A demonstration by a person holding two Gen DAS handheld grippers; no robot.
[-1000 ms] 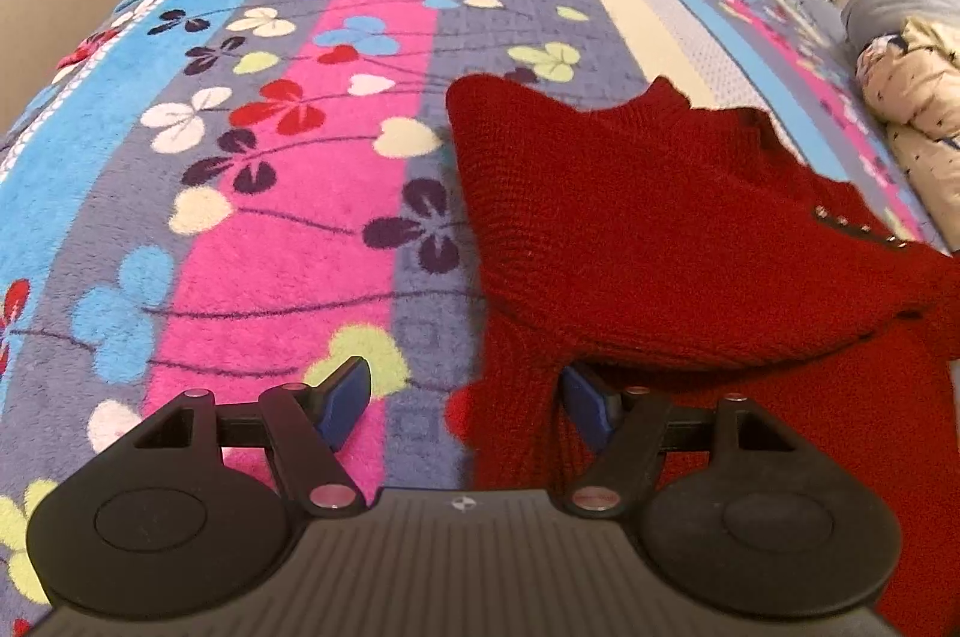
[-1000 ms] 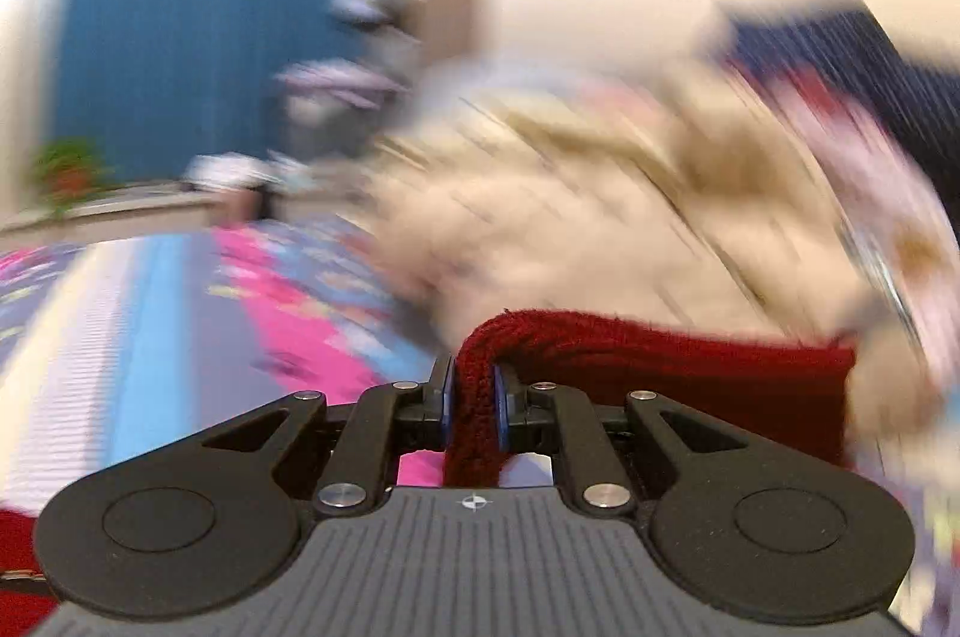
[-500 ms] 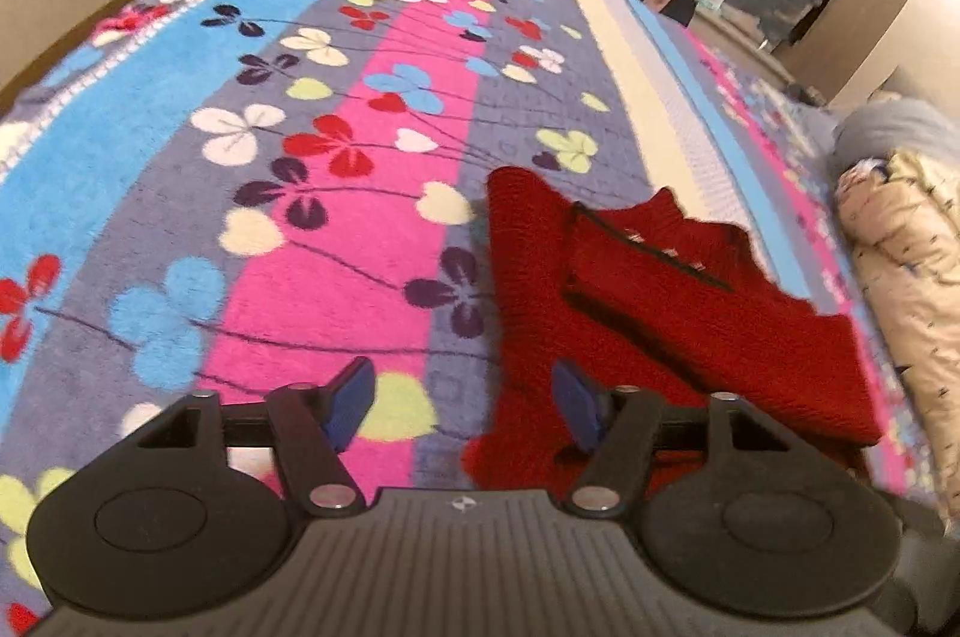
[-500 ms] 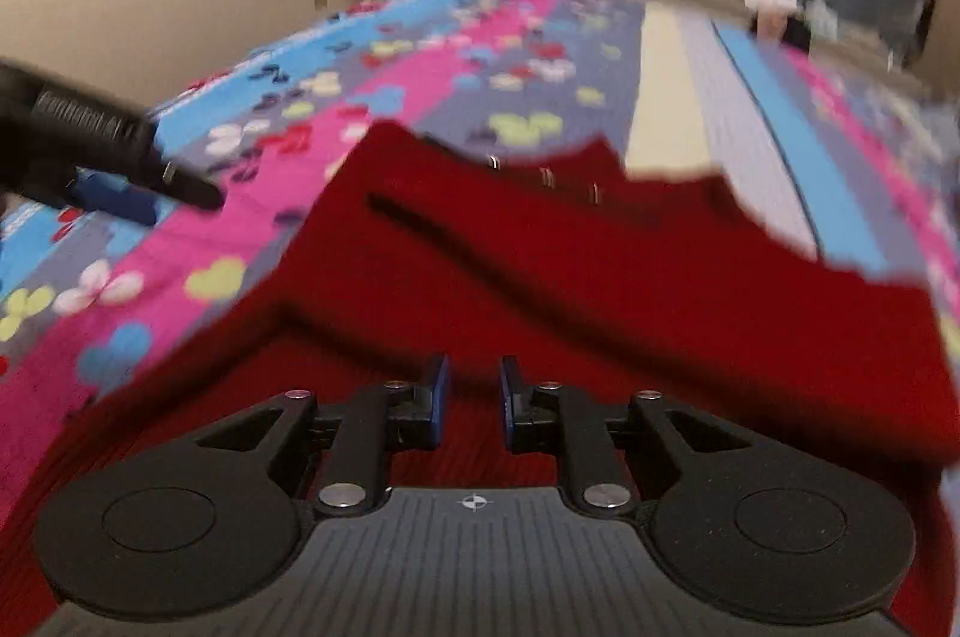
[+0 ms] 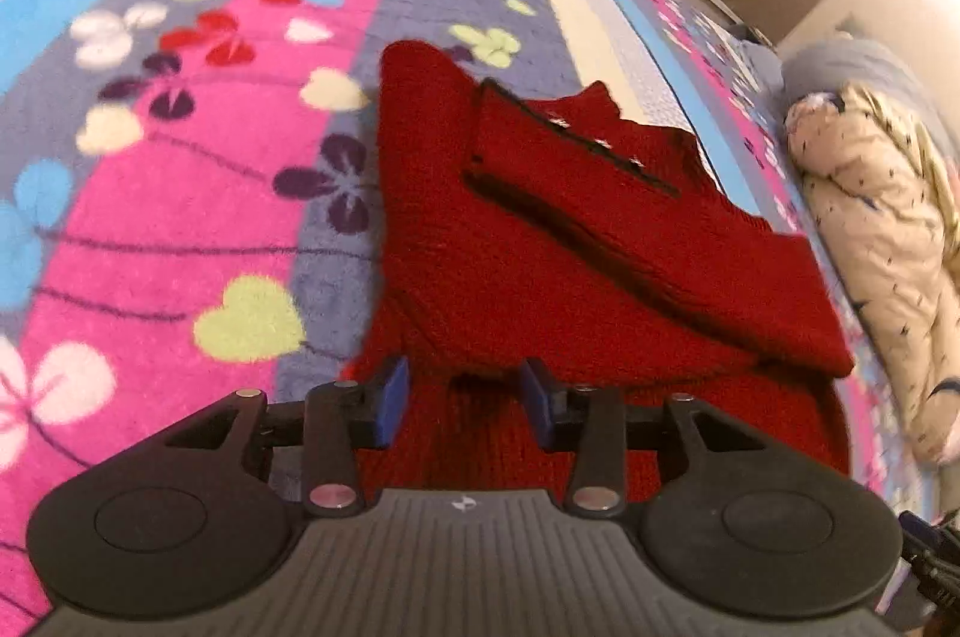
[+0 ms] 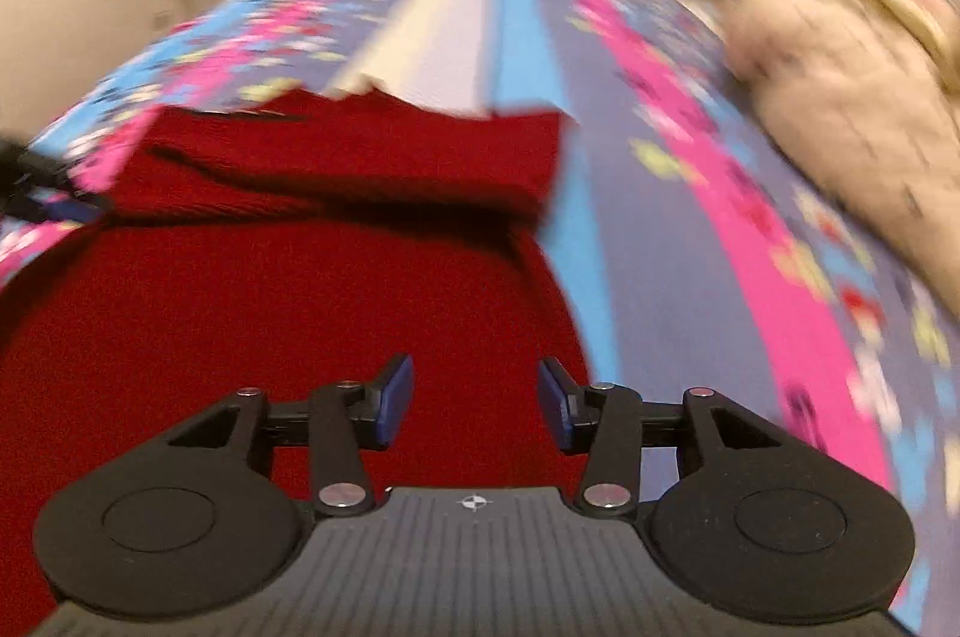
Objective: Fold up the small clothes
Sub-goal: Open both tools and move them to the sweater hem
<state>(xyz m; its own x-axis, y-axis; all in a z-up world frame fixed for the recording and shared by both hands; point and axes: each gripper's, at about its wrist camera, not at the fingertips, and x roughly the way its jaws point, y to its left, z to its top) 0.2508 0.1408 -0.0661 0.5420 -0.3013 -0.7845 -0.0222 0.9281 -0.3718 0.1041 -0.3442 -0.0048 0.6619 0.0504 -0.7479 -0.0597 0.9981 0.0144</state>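
Left gripper (image 5: 462, 397) jaws just closing, sweater hem (image 5: 474, 433) between, pads not seen pressing. Right gripper (image 6: 474, 400) just opened, nothing held. Red sweater (image 5: 540, 229) laid on blanket (image 5: 180, 229), sleeve (image 5: 648, 241) folded across. Bottom fold judged next; hem to be gripped both sides.

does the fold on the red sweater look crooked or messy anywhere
Somewhat. The folded-over flap of the red sweater lies slanted across the body, so its edges do not line up with the sweater's sides. Nothing looks torn or spilled on the flowered blanket. The right wrist view is too blurred to add detail.
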